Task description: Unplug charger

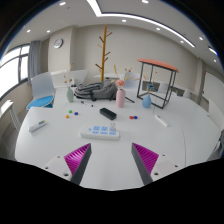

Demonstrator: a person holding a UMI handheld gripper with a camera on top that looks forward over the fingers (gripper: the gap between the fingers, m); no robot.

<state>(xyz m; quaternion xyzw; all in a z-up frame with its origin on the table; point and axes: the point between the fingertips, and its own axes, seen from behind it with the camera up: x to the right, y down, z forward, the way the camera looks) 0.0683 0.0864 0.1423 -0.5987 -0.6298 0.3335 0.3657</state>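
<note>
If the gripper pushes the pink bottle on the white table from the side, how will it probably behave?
The pink bottle stands upright and looks tall and narrow, so a high push would probably tip it rather than slide it. Its rounded body suggests it might roll once down. The table looks smooth, so a low push may slide it. The gripper is open, far from it.

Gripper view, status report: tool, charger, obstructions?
Tool open, empty, above white table. No charger identifiable. White strip-like item ahead of fingers, untouched. Nothing blocks it.
</note>
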